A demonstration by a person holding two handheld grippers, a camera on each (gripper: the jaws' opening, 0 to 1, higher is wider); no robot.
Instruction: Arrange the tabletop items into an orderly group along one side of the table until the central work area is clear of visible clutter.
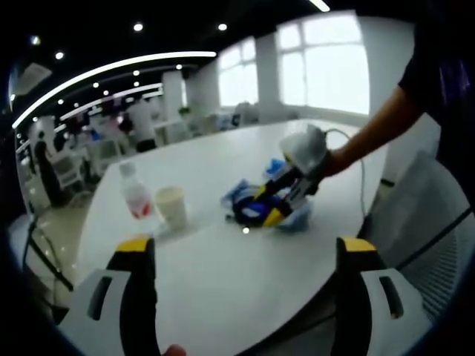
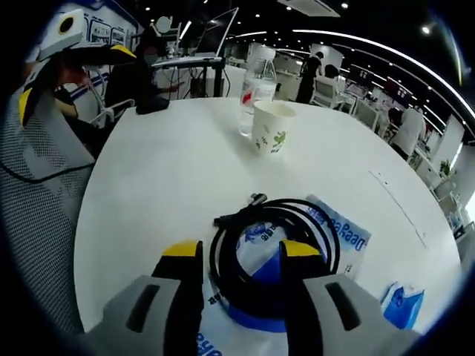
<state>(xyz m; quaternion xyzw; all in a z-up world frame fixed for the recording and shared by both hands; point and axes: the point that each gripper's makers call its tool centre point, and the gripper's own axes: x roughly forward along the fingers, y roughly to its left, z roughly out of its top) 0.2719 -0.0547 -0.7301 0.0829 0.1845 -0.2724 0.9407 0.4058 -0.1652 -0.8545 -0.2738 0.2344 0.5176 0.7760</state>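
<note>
My right gripper [image 2: 241,251] hangs low over a coiled black cable [image 2: 256,215] that lies on a blue-and-white packet [image 2: 338,230]. Its jaws stand partly open, with the coil's left side between them. In the left gripper view a gloved hand holds the right gripper [image 1: 269,205] over the same cable and packet [image 1: 241,194]. A water bottle [image 1: 135,194] [image 2: 257,85] and a paper cup [image 1: 172,206] [image 2: 270,127] stand together farther along the white table [image 1: 245,274]. My left gripper [image 1: 246,245] is open wide above the table's near edge, with nothing between its fingers.
A small blue packet [image 2: 404,304] lies near the table's edge. A grey mesh chair [image 2: 37,193] [image 1: 434,222] stands beside the table. A laptop [image 2: 215,37] sits on a desk behind, and people stand among desks in the background.
</note>
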